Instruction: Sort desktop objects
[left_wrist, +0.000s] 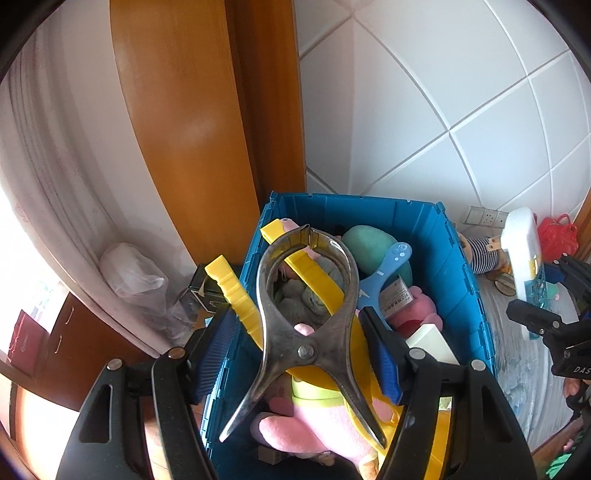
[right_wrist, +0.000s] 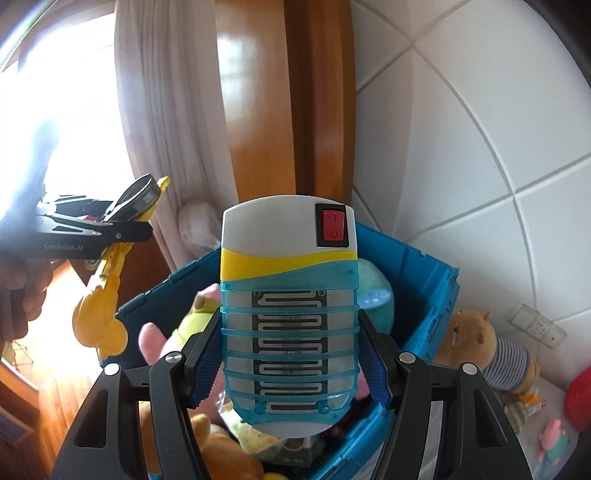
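Steel and yellow plastic fill the left gripper (left_wrist: 299, 332): its blue pads are closed on a metal clamp (left_wrist: 308, 317) and a yellow clip (left_wrist: 236, 291), held above the blue crate (left_wrist: 424, 221) of soft toys. At three o'clock in that view, the right gripper (right_wrist: 291, 354) clasps a plug-in insect zapper (right_wrist: 290, 314) upright over the same crate.

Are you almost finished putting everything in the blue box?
Partly. Soft toys already fill the blue box. The left gripper holds clips above it; the right gripper holds a bug zapper. A stuffed bear remains outside.
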